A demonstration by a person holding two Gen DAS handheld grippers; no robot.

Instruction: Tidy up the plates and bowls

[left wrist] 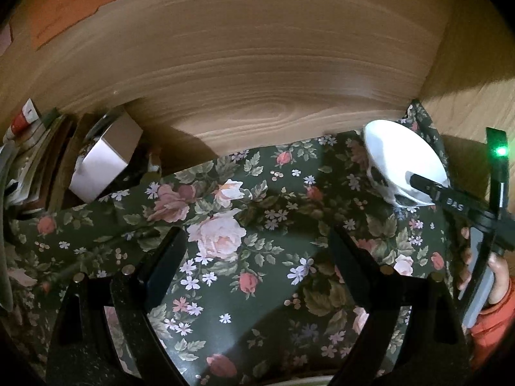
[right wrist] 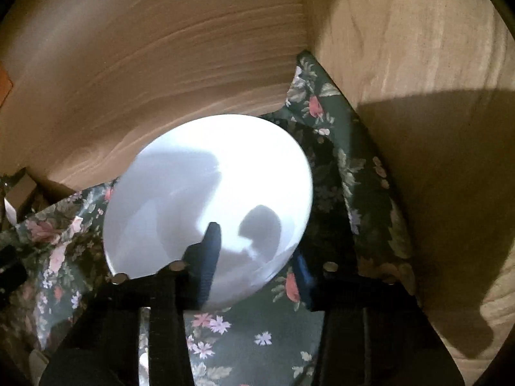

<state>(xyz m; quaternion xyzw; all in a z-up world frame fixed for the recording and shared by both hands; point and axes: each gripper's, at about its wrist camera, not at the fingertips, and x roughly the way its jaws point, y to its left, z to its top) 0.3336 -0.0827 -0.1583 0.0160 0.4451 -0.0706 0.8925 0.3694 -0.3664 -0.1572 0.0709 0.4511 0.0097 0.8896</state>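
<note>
Bowl: white bowl [right wrist: 209, 199], centre of the right wrist view, on the floral cloth [left wrist: 225, 225] in the wooden corner.
Right gripper [right wrist: 254, 251]: clamped on the bowl's near rim, it seems; the outer finger is blurred.
Left gripper [left wrist: 257, 244]: spread wide, nothing between, over the cloth.
Upper left: a small box [left wrist: 106, 157].

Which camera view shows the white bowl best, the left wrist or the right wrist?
The right wrist view: the white bowl fills the picture's middle, its inside and most of its rim visible. The left wrist view shows the bowl only small near the right edge, seen from the side, with the right gripper across its rim.
</note>
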